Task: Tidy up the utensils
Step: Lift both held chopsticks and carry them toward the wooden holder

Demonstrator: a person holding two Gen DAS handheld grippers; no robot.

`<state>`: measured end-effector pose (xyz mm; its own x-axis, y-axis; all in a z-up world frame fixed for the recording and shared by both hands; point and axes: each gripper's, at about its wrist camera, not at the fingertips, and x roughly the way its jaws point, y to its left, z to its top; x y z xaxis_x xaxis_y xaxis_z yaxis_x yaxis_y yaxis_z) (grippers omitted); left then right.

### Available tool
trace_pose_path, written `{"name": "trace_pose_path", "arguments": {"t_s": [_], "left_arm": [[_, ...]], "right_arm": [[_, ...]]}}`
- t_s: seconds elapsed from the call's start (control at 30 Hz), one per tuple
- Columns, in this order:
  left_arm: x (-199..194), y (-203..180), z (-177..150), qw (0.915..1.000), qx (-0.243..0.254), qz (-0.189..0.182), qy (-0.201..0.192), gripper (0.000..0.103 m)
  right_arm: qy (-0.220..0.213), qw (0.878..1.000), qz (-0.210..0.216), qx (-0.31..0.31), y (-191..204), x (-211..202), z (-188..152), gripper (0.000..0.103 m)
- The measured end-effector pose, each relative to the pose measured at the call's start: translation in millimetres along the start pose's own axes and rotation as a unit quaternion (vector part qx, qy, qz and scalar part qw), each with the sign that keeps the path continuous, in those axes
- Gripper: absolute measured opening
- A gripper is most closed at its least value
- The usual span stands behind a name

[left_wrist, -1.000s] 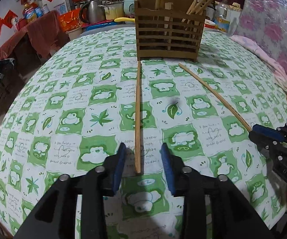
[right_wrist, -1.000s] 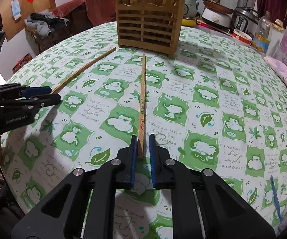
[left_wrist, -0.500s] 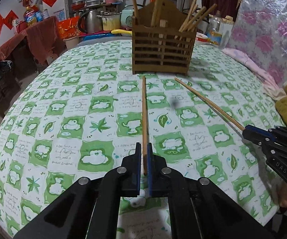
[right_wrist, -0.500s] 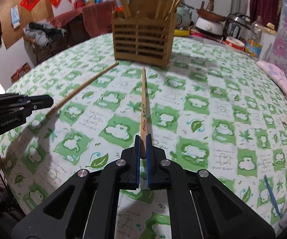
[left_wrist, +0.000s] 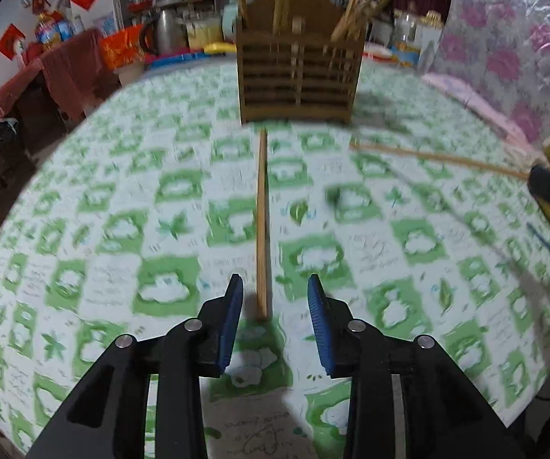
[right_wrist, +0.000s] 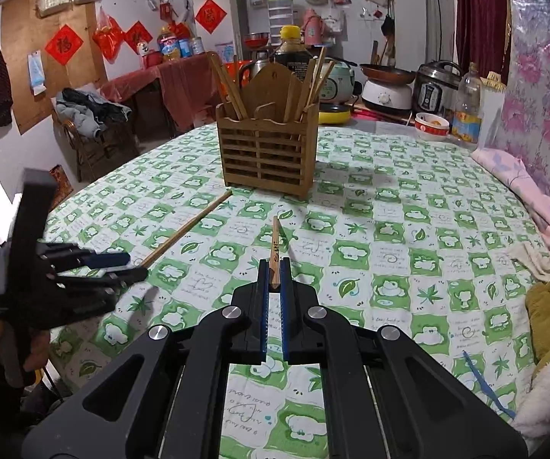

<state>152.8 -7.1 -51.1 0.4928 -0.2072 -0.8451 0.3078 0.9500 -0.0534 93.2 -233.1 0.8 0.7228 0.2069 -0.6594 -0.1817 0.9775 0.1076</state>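
Only the right wrist view shows the right gripper [right_wrist: 273,287] jaws clamped on a raised chopstick [right_wrist: 274,246]. The left gripper [left_wrist: 275,308] jaws are opening around, without touching, a second chopstick [left_wrist: 262,222] lying on the bench [left_wrist: 83,237] at frame centre. Open cloth surrounds the holder [right_wrist: 269,153].

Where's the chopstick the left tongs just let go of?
Flat on the tablecloth: the chopstick lies between the opening left tongs, pointing at the wooden holder.

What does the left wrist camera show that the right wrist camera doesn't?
Only the left wrist view: the left gripper from behind, fingers opening, a chopstick lying flat on the tablecloth between them, untouched.

Only the right wrist view: the right gripper shut on a second chopstick, lifted off the cloth; a rice cooker and a bowl behind.

Both: the wooden holder with chopsticks standing in it, and both loose chopsticks.
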Motion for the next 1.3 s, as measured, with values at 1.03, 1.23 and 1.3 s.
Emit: {"name": "trace_pose_path", "arguments": {"t_s": [1.03, 1.23, 1.3], "left_arm": [[-142.3, -18.9, 62.6, 0.9858, 0.018, -0.035, -0.163, 0.005], [-136.3, -23.0, 75.4, 0.9856, 0.026, -0.034, -0.164, 0.005], [-133.0, -21.2, 78.2, 0.9858, 0.022, -0.036, -0.163, 0.005]], "right_arm": [[-0.081, 0.996, 0.035, 0.011, 5.6, -61.7, 46.5, 0.006], [-0.069, 0.997, 0.033, -0.001, 7.8, -48.2, 53.4, 0.009], [-0.043, 0.998, 0.039, 0.004, 4.6, -37.1, 46.4, 0.019]]}}
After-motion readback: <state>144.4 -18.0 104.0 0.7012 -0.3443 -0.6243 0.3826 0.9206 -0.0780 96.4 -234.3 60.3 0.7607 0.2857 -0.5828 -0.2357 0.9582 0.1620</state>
